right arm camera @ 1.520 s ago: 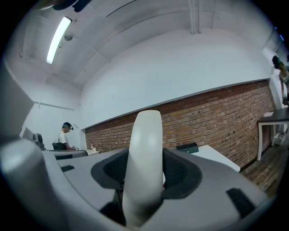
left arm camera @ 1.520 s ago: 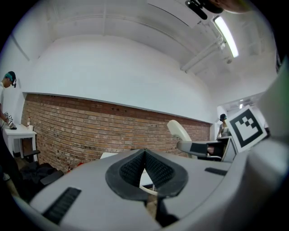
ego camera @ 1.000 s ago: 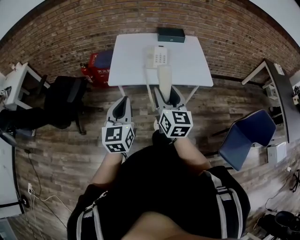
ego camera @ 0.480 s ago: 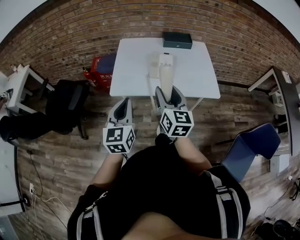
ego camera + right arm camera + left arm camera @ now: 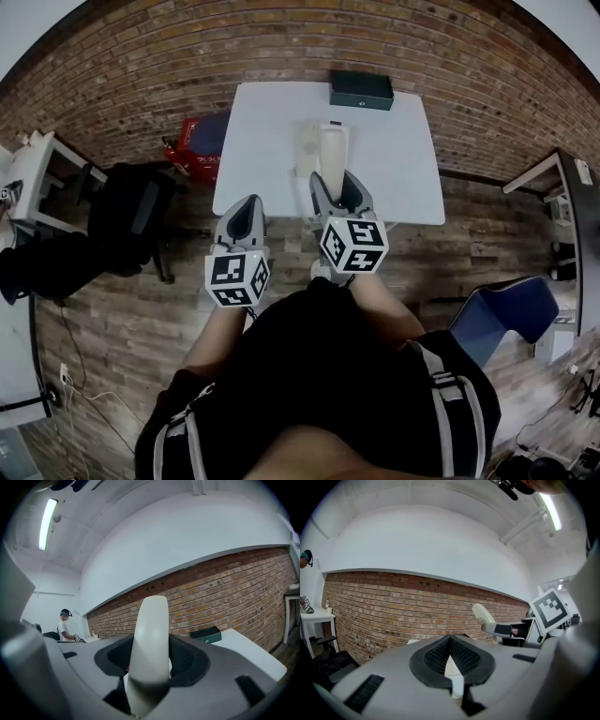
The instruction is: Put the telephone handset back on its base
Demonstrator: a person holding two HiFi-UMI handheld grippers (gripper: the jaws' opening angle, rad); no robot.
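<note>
Head view — found right claw [image 5: 333,186] clamped on handset [image 5: 334,150], held ahead of it over table [image 5: 403,159]; base [image 5: 306,148] just left of handset, partly hidden. Best to shift left, align lengthwise, lower level, release once seated.
Right gripper view: confirms wide grip on handset; no base visible.
Left gripper view: shows left claw [image 5: 451,644] closed, empty — handset to its right.

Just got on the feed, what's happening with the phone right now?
A person holds tongs in each hand. The right tongs are closed on the white handset, holding it over the white table and lined up with the phone base, which it partly covers in the head view. It is not yet released. The left tongs are shut and empty. A dark box sits at the table's far edge.
</note>
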